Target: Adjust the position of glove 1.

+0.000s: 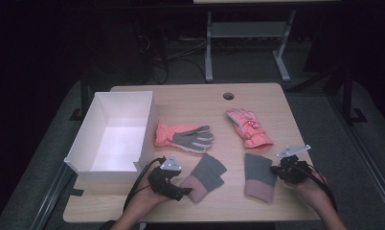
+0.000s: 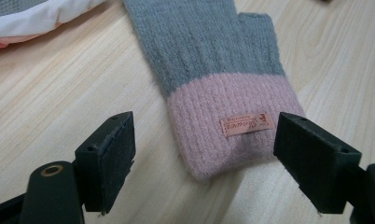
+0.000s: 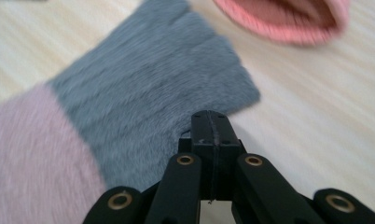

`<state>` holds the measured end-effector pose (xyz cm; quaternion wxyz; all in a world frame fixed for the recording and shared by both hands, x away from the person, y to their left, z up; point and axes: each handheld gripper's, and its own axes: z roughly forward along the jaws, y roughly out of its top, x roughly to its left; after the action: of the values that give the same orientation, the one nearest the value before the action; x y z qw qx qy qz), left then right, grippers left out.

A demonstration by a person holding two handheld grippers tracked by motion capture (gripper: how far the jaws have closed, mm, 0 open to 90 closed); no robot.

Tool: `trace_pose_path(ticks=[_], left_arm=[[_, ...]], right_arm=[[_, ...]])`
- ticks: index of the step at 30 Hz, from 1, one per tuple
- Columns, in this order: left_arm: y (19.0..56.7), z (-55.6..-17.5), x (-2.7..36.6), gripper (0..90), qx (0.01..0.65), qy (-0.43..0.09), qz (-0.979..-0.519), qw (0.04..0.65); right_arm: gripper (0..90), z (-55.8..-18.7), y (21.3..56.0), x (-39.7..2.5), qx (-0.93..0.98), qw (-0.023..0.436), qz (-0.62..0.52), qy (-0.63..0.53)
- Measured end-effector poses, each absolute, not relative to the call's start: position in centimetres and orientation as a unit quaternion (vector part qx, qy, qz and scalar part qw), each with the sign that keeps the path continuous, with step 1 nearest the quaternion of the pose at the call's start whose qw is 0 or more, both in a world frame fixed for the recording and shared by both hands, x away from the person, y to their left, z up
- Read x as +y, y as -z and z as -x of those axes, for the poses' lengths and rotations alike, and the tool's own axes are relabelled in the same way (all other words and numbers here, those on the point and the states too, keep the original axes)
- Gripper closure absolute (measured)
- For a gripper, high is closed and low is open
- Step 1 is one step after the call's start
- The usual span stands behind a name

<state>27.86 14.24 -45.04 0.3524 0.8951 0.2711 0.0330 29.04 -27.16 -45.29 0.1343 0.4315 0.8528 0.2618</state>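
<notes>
The left gripper (image 2: 204, 163) has its fingers (image 2: 108, 158) spread wide on either side of the pink cuff of a grey knit mitten (image 2: 213, 70) lying flat on the bench (image 2: 59, 93). The right gripper (image 3: 211, 128) is pressed closed at the edge of the second grey mitten (image 3: 143, 93), though whether it pinches the knit is unclear. Beyond lie two coral ski gloves (image 1: 183, 135) (image 1: 249, 127), with a white box (image 1: 115, 136) left of them.

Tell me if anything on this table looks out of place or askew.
Nothing is spilled or damaged. The four gloves lie loose and unpaired: the left knit glove lies slanted, the right knit glove nearly straight, and the two coral gloves point different ways. The white box holds nothing.
</notes>
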Motion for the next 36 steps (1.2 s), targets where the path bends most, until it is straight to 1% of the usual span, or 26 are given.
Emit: trace_pose_path(ticks=[5,10,15,16,17,18,19,20,21,24,25,26,29,31,32,34,36], left_arm=[[44.9,-27.8,14.3,20.3,0.271,-0.032,-0.894,0.354],[44.9,-27.8,14.1,20.3,0.267,-0.031,-0.898,0.349],[44.9,-27.8,14.0,20.3,0.265,-0.032,-0.898,0.349],[45.0,-27.8,13.9,20.3,0.267,-0.032,-0.897,0.352],[45.0,-27.8,13.9,20.3,0.267,-0.032,-0.897,0.352],[45.0,-27.8,13.9,20.3,0.264,-0.031,-0.899,0.349],[45.0,-27.8,13.9,20.3,0.264,-0.031,-0.899,0.349],[45.0,-27.8,13.9,20.3,0.264,-0.03,-0.899,0.349],[45.0,-27.9,14.0,20.3,0.264,-0.031,-0.899,0.349],[45.0,-27.9,14.0,20.3,0.27,-0.03,-0.895,0.352],[45.0,-27.9,14.0,20.3,0.27,-0.03,-0.895,0.352],[45.0,-27.9,14.0,20.3,0.271,-0.029,-0.895,0.353],[45.0,-27.9,14.0,20.3,0.265,-0.031,-0.898,0.349],[45.0,-27.9,14.0,20.3,0.264,-0.031,-0.899,0.349],[45.0,-27.9,13.9,20.3,0.265,-0.029,-0.899,0.347],[45.0,-27.9,13.9,20.3,0.265,-0.029,-0.9,0.346],[45.0,-27.8,13.8,20.3,0.269,-0.03,-0.897,0.35]], right_arm=[[90.0,-26.9,45.2,-28.0,0.852,0.139,-0.436,-0.255],[90.0,-24.3,45.2,-28.4,0.852,0.134,-0.437,-0.257],[90.0,-23.3,45.1,-28.3,0.852,0.133,-0.434,-0.263],[84.8,-23.5,44.6,-28.2,0.844,0.132,-0.439,-0.278],[84.8,-23.5,44.6,-28.2,0.844,0.132,-0.439,-0.278],[78.4,-23.8,44.2,-28.0,0.839,0.133,-0.439,-0.292],[78.4,-23.8,44.2,-28.0,0.839,0.133,-0.439,-0.292],[71.5,-24.3,44.1,-27.5,0.839,0.124,-0.432,-0.307],[70.8,-24.5,44.2,-27.2,0.839,0.119,-0.429,-0.314],[64.8,-25.0,44.3,-26.1,0.842,0.108,-0.421,-0.32],[64.8,-25.0,44.3,-26.1,0.842,0.108,-0.421,-0.32],[62.1,-25.5,44.6,-25.6,0.845,0.106,-0.417,-0.317],[62.0,-25.9,45.1,-25.3,0.85,0.102,-0.418,-0.305],[63.5,-26.0,45.6,-25.2,0.851,0.103,-0.418,-0.302],[68.2,-25.9,45.8,-25.0,0.851,0.113,-0.415,-0.3],[73.6,-25.8,45.9,-24.8,0.85,0.123,-0.414,-0.3],[81.7,-25.7,45.9,-24.7,0.851,0.126,-0.412,-0.299]])
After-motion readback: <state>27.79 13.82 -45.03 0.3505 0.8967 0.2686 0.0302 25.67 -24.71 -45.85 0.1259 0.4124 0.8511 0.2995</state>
